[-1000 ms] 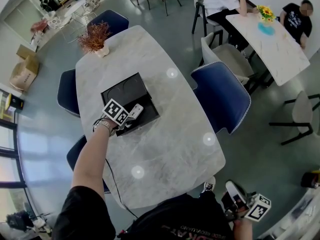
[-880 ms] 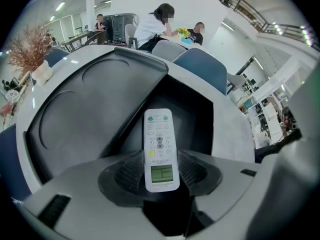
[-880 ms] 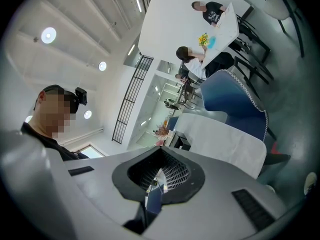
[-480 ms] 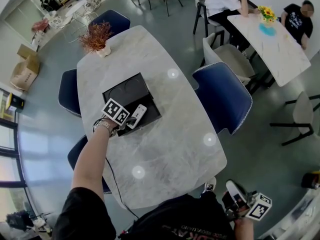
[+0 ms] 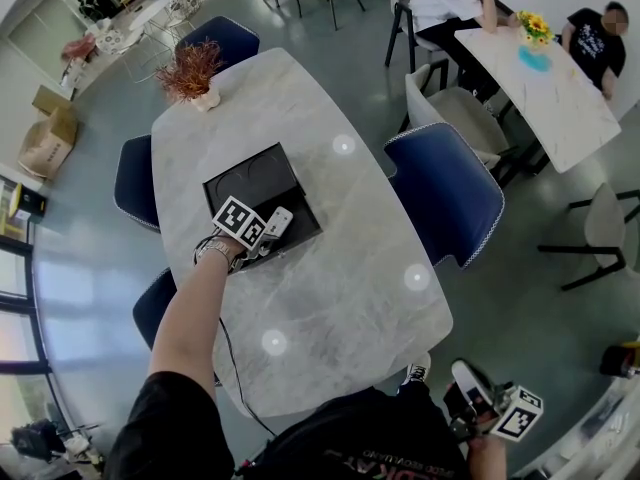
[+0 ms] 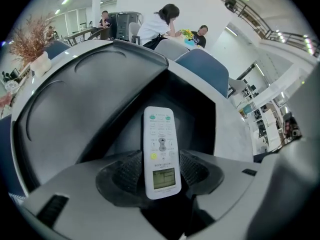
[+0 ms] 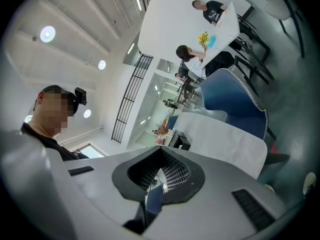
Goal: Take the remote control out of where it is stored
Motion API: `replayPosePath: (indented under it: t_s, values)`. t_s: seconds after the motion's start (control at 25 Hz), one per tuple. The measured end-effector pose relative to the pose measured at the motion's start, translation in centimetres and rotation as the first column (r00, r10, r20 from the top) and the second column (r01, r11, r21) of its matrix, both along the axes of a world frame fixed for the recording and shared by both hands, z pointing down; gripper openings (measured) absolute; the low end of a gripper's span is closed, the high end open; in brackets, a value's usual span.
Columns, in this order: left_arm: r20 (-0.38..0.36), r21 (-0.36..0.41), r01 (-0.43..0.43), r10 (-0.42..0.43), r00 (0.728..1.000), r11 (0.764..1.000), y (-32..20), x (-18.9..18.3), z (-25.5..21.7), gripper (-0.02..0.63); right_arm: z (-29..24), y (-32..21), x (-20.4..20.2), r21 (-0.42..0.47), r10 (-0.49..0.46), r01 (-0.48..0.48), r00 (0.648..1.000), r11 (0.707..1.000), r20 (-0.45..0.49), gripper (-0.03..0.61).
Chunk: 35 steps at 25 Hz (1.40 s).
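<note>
A white remote control stands between the jaws of my left gripper, display end nearest the camera. The jaws are opening, and the ribbed pads still touch the remote's sides. In the head view the left gripper holds the remote control over the near right corner of an open black box. The box's raised lid and dark inside fill the left gripper view behind the remote. My right gripper hangs low at the bottom right, off the table, its jaws shut with nothing in them.
The box sits on a long marble table. A potted dried plant stands at the far end. Blue chairs ring the table. Two people sit at a second white table at the upper right. A cable trails off the near edge.
The left gripper and the remote have shifted slightly right and a little farther along the box's near corner. The right gripper has stayed where it was.
</note>
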State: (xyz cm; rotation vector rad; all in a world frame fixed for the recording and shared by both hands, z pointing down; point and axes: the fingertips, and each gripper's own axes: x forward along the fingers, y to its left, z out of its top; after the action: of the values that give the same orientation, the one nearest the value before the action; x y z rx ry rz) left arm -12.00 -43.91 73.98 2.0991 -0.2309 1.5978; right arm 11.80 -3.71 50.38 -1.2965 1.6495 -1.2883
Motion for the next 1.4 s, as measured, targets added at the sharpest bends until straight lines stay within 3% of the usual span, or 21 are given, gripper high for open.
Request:
replayPosePath:
  t_s: [0.24,0.48,0.76,1.0,1.24,1.4]
  values:
    - [0.0,0.0,0.018,-0.018,1.0,1.0,-0.1,0.0,0.0,0.225,0.1,0.0,0.0,0.004,0.005,-0.005,1.0,1.0,0.008,0.009]
    - [0.052,0.078,-0.025,0.021,0.998,0.997,-0.3,-0.2,0.4,0.224,0.3,-0.2,-0.3,0.006,0.003,-0.003,1.0,1.0,0.014,0.009]
    - [0.038,0.102,-0.014,0.01,0.999,0.995,-0.1,-0.1,0.1,0.219,0.3,-0.1,-0.2,-0.001,0.008,-0.008,1.0,1.0,0.015,0.009]
    - [-0.029,0.135,0.076,-0.072,0.997,0.988,-1.0,0.0,-0.8,0.218,0.2,-0.1,0.1,0.004,0.009,-0.009,1.0,1.0,0.018,0.009]
    - [-0.129,0.124,0.196,-0.18,0.975,0.973,-1.7,-0.5,-3.0,0.218,0.4,-0.3,-0.2,0.019,-0.015,0.015,1.0,1.0,0.02,0.009]
    - [-0.152,0.133,0.225,-0.205,0.967,0.965,-1.4,-1.1,-4.2,0.218,0.2,-0.7,-0.6,0.037,-0.043,0.042,0.999,0.998,0.028,0.009]
